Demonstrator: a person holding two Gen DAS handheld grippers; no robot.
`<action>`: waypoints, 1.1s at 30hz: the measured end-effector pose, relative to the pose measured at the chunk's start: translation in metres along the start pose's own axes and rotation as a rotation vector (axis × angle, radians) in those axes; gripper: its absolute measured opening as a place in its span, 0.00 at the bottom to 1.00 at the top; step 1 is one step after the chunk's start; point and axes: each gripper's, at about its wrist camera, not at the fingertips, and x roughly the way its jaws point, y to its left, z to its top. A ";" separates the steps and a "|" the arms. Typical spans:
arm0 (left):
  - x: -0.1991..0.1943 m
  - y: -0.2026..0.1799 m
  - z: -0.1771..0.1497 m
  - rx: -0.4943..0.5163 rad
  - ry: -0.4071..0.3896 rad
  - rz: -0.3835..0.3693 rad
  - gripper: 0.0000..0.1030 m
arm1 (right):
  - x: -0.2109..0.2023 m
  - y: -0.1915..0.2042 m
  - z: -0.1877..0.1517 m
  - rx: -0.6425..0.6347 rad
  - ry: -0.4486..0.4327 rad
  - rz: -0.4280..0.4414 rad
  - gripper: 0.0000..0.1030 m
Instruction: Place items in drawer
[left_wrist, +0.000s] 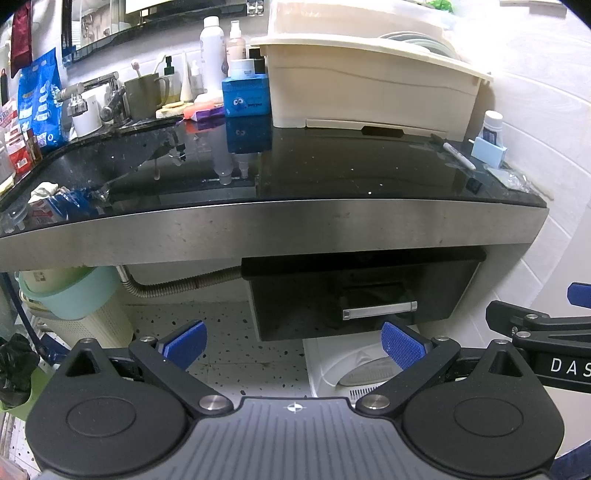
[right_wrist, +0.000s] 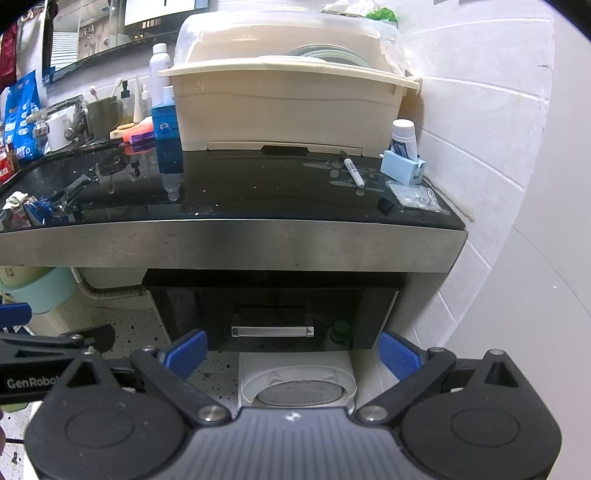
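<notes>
- Step: very start, as I judge it. Drawer (right_wrist: 273, 314) under the counter is shut, nothing picked up yet.
- My left gripper (left_wrist: 293, 345): jaws wide apart, nothing btwn the blue pads (left_wrist: 400, 345). Hangs low in front of the counter, below its edge.
- My right gripper (right_wrist: 291, 354): same, spread wide, empty. Lines up w/ the drawer handle (right_wrist: 272, 331), but not touching it.
- Items, prob. the ones to stow, at the right end of the countertop (right_wrist: 258, 199): marker pen (right_wrist: 354, 172), small clear plastic bag (right_wrist: 415, 197) near the front corner, little black block (right_wrist: 386, 204) just beside the bag, light-blue holder (right_wrist: 402, 168) w/ a tube (right_wrist: 403, 134) standing in it by the wall. Which ones count, can't tell.
- Next move, my guess: close one gripper's pads around the handle bar & pull straight out. Needs approx. level approach, pads above & below or either side of the bar. Other gripper is free to go up for the pen.
- Surface: glossy black top, reflective, steel front band (right_wrist: 221, 240). Pen lies flat, so a pinch will be low & fiddly.
- Room: looks like a bathroom/utility nook. Cream dish rack w/ lid (right_wrist: 288, 103) at the back, faucet (left_wrist: 88, 92) & bottles to the left, white tiled wall on the right, speckled floor, white appliance (right_wrist: 299, 387) below the drawer.
</notes>
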 end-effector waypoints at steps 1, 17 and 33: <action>0.000 0.000 -0.001 0.000 0.000 0.000 0.99 | 0.000 0.000 0.000 0.000 -0.001 0.000 0.97; 0.002 0.000 -0.001 -0.010 0.006 -0.006 0.99 | 0.001 0.001 -0.001 0.009 -0.001 0.004 0.97; 0.003 0.002 0.000 -0.012 0.013 -0.004 0.99 | 0.002 0.000 -0.001 0.012 0.009 0.015 0.97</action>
